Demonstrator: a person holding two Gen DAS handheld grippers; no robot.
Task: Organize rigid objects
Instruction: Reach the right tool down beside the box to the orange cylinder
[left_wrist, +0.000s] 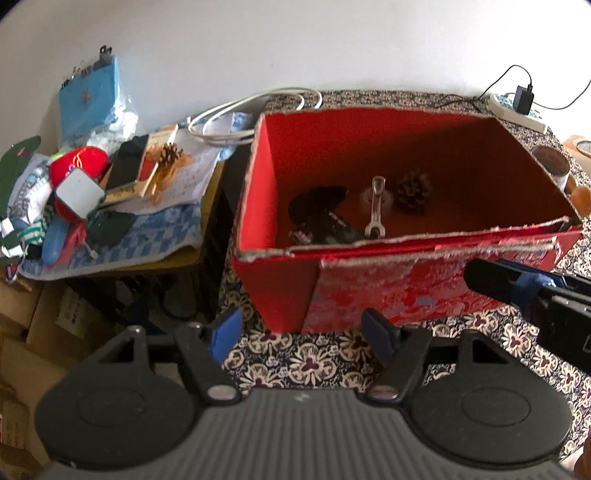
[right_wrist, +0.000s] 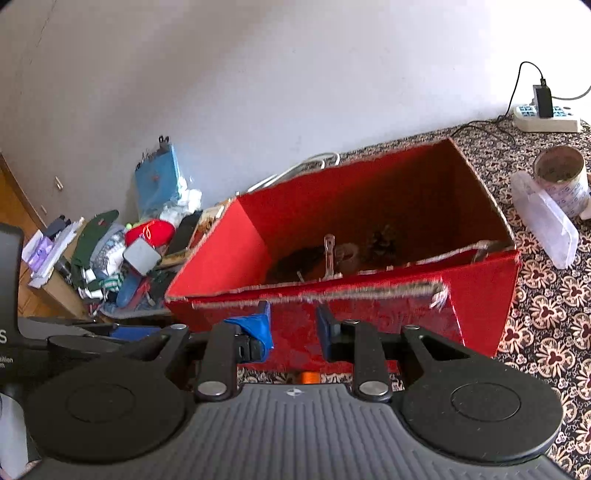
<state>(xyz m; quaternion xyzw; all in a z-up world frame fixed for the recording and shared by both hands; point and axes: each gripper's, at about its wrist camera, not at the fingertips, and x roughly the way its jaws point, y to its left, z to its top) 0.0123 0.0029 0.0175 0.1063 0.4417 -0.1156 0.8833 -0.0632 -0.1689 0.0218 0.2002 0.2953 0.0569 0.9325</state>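
Held the left gripper (left_wrist: 301, 332) over the patterned tabletop (left_wrist: 295, 363), fingers wide apart and empty. Kept the right gripper (right_wrist: 294, 328) just before the red box (left_wrist: 388, 291), fingers only narrowly parted, nothing seen between. Found inside the box, on its floor, a metal wrench (left_wrist: 376, 206) with a pine cone (left_wrist: 413, 192) beside it. Noted farther off, right of the box, a clear plastic case (right_wrist: 546, 221) just beside a tape roll (right_wrist: 563, 177). Judged the case light, stiff and a little slippery; best taken across its narrow width, near the middle.

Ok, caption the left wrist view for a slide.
Open left gripper before a torn red cardboard box holding a metal wrench.
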